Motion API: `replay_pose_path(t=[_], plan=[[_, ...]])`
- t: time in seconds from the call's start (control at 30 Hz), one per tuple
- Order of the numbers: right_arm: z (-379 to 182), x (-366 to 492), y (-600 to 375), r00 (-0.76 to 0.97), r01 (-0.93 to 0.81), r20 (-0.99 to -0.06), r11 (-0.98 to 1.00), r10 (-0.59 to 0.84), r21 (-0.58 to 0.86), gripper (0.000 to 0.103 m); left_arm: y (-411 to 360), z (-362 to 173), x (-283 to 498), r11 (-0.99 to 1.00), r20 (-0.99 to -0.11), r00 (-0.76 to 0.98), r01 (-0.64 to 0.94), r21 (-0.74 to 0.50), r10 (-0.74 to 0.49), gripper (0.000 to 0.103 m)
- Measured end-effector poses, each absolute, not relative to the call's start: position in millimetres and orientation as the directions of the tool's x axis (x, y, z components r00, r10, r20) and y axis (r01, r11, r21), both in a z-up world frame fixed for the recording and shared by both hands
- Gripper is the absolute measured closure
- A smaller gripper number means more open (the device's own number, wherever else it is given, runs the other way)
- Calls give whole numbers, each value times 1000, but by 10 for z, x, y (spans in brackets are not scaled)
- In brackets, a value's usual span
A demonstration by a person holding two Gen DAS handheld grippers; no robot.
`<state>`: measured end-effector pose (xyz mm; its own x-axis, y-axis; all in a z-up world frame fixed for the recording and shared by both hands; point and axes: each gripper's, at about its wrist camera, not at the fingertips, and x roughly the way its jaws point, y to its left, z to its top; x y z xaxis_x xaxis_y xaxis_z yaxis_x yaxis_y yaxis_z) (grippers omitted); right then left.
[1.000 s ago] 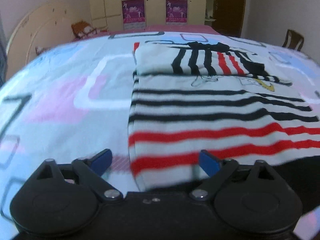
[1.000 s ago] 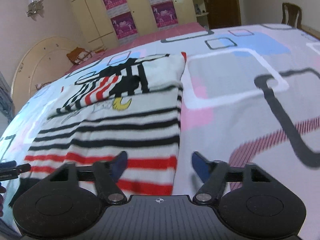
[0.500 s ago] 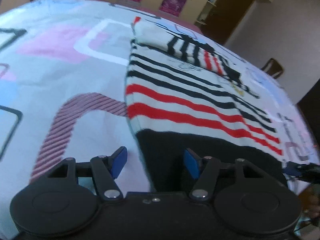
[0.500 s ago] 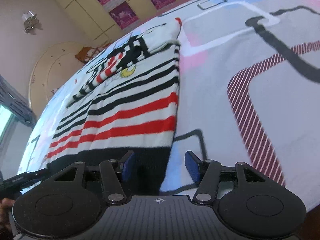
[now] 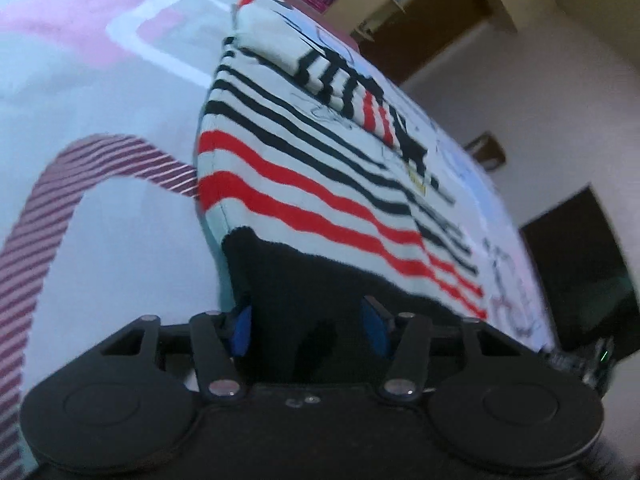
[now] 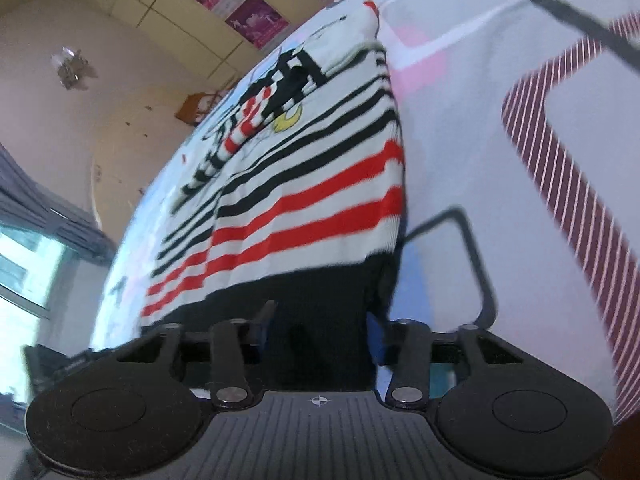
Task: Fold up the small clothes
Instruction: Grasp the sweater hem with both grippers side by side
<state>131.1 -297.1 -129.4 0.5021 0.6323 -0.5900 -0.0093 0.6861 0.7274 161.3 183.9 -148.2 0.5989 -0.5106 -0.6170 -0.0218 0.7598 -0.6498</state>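
Observation:
A small white sweater (image 5: 304, 184) with black and red stripes and a black hem lies on the bed, its sleeves folded across the chest. It also shows in the right wrist view (image 6: 312, 200). My left gripper (image 5: 308, 330) is open, its blue pads either side of the black hem (image 5: 304, 280) at the near left corner. My right gripper (image 6: 320, 328) is open around the black hem (image 6: 320, 300) at the near right corner. The hem's edge is hidden behind both grippers.
The bed sheet (image 5: 100, 208) is pale with pink, blue and striped maroon rectangles. The other gripper (image 5: 592, 360) shows at the right edge of the left view. Wardrobe doors with posters (image 6: 256, 20), a headboard and a window (image 6: 24, 264) stand beyond the bed.
Both grippers have dropped low and moved in to the sweater's near edge, so the black hem now sits between each pair of pads. The pads have narrowed a little.

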Motion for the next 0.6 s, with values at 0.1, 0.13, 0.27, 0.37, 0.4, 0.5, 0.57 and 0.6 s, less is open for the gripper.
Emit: replay_pose_path(t=[0.1,0.13,0.27,0.37,0.4,0.5,0.57,0.6], plan=[[-1332,1358,-2996,507,10,-582,671,635,741,66,1846,-1533,1658,743,-602,613,-37,-669,-511,63],[-1337,1393,-3002,508,19,-578,662,639,749,68,1837,-1532,1667,748,-605,613,-35,-662,-507,64],[-1343,1463,-2982,499,11,-575,659,648,752,95,1841,-1518,1650,772,-622,614,-32,-635,-486,97],[-1206,1395,-2996,544,-31,-532,649,649,760,98,1900,-1448,1539,748,-565,664,-14,-664,-489,96],[-1150,1363,-3019,565,-46,-508,639,650,768,98,1905,-1422,1513,749,-555,678,-9,-663,-483,96],[-1143,1351,-3017,569,-62,-526,671,632,739,98,1841,-1503,1575,798,-633,637,-46,-601,-440,94],[-1265,1386,-2962,534,-29,-589,709,607,704,98,1845,-1563,1597,780,-625,637,-58,-623,-451,90],[-1314,1383,-2962,526,-14,-591,701,612,713,98,1864,-1578,1603,764,-618,638,-70,-642,-460,89]])
